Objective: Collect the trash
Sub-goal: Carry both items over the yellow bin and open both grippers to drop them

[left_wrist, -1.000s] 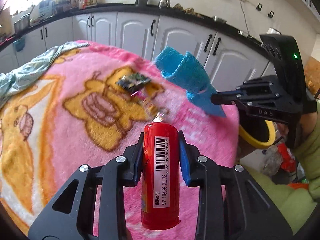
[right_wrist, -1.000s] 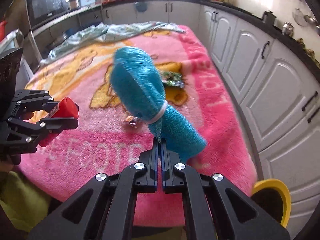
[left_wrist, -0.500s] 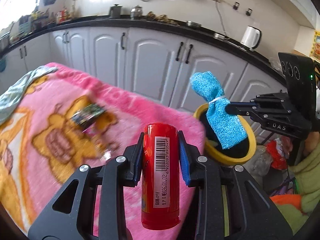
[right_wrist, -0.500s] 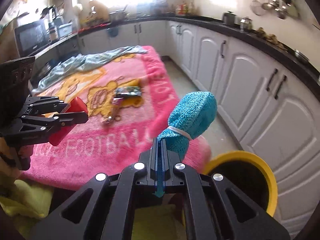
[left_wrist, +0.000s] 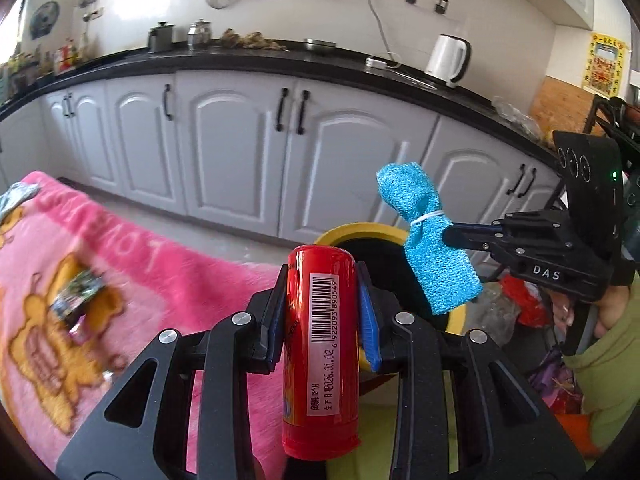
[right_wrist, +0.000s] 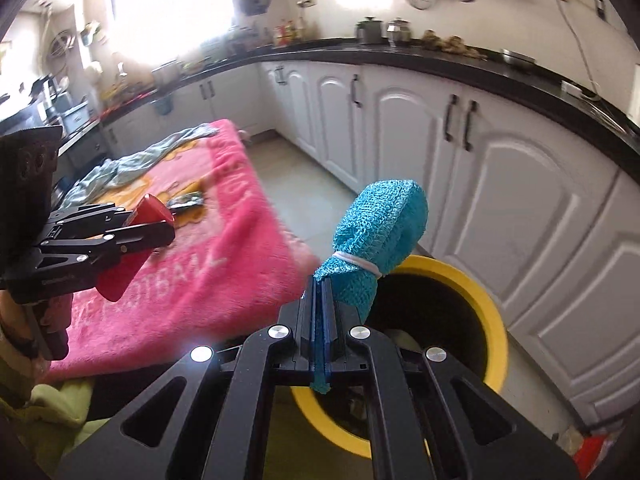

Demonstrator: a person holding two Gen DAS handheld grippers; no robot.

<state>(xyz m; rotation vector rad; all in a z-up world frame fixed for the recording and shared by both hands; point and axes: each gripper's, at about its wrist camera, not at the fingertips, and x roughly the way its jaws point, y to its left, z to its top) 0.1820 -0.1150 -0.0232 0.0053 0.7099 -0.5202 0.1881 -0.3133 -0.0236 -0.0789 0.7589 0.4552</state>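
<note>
My left gripper (left_wrist: 322, 280) is shut on a red can (left_wrist: 320, 352) with a barcode label, held upright near the table's edge. My right gripper (right_wrist: 320, 292) is shut on a blue knitted cloth bundle (right_wrist: 378, 236) tied with a white band, held over the yellow-rimmed bin (right_wrist: 484, 308). In the left wrist view the cloth (left_wrist: 428, 236) hangs above the bin (left_wrist: 356, 232), gripped by the right gripper (left_wrist: 450, 234). The can also shows in the right wrist view (right_wrist: 134, 236), in the left gripper (right_wrist: 170, 226). Dark wrappers (left_wrist: 78, 294) lie on the pink blanket (left_wrist: 140, 264).
White kitchen cabinets (left_wrist: 240, 152) under a black counter run behind the bin. A white kettle (left_wrist: 446, 58) stands on the counter. A light blue cloth (right_wrist: 132, 164) lies at the table's far end. Plastic bags (left_wrist: 516, 304) lie on the floor by the bin.
Both grippers have swung from over the pink blanket toward the yellow bin. The blue cloth now hangs above the bin's opening. The red can has come close to the bin.
</note>
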